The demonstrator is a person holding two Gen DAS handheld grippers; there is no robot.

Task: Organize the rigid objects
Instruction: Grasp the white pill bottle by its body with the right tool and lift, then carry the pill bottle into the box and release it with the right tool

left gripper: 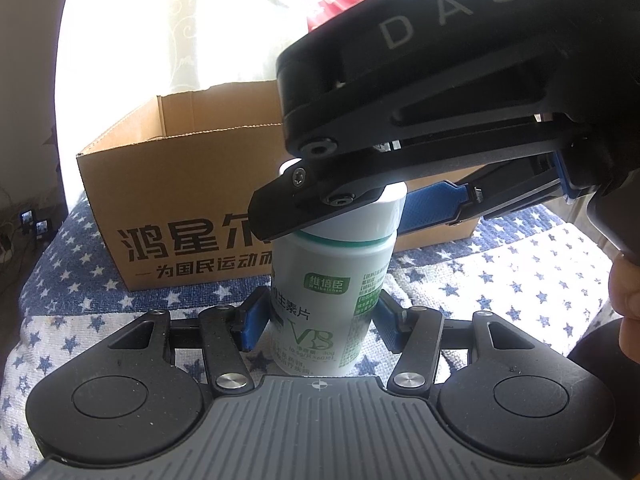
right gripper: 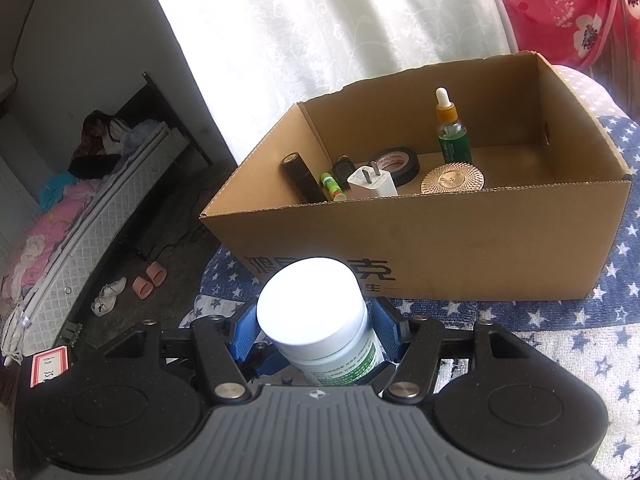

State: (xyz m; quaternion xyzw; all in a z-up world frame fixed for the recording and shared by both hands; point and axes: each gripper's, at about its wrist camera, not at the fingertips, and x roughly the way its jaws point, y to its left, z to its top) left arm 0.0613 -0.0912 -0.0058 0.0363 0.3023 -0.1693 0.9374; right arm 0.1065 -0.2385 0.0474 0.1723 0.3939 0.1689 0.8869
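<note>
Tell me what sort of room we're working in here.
Most likely a home bedroom: a star-print blanket covers the work surface, a mattress leans by the wall with slippers on the floor, and a lace curtain hangs behind the cardboard box.

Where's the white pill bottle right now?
In both wrist views, the pill bottle stands on the star-patterned cloth just before the cardboard box, between both grippers' fingers.

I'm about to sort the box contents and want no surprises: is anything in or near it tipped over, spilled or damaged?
Nothing is spilled or broken. In the cardboard box, the dropper bottle stands upright, while the white charger plug and small green tube lie loosely tilted. The white pill bottle is outside the box, between both grippers' blue pads.
</note>
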